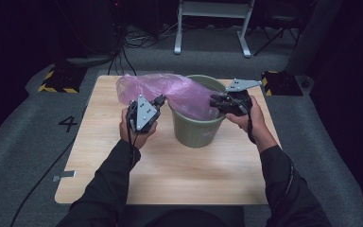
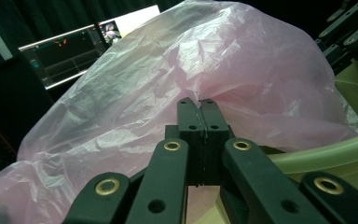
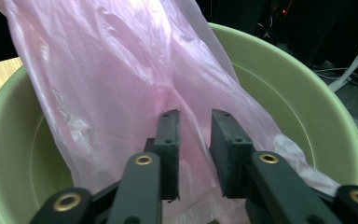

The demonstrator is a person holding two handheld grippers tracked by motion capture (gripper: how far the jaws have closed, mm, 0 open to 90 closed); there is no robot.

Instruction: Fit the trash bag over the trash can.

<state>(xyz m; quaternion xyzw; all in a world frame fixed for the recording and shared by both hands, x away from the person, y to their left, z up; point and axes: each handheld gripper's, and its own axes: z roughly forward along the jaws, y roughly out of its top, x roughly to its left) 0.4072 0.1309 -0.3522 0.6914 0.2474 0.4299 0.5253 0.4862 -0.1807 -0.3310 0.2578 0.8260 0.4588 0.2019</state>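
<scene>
My left hand-held gripper (image 2: 198,103) has its jaws pressed together, and a thin fold of the pink bag (image 2: 177,88) looks pinched between them, just outside the bin's (image 2: 317,156) near rim. In the high view that left hand-held gripper (image 1: 159,100) sits beside the bin (image 1: 196,130) on its left, holding the bag (image 1: 163,90) where it spills over the rim. My right hand-held gripper (image 3: 195,122) has its jaws apart, with a strip of bag (image 3: 121,79) lying in the gap between them, not yet clamped; it hovers over the bin's (image 3: 303,116) right rim, and from above the right hand-held gripper (image 1: 216,101) points left across the opening.

I judge the lining job about half done. 1 end of the bag already dips into the bin, but most of it lies bunched outside, on the tabletop (image 1: 170,175) behind and left of the bin. The mouth is not spread, and no edge is folded over the rim. What is left: grip with my right side, open the mouth, push the body down and turn the edge over the rim all round.

The bag's long axis runs slantwise, from the far left of the tabletop down to the bin's inside at right. The bin stands upright, opening up, near the tabletop's middle.
</scene>
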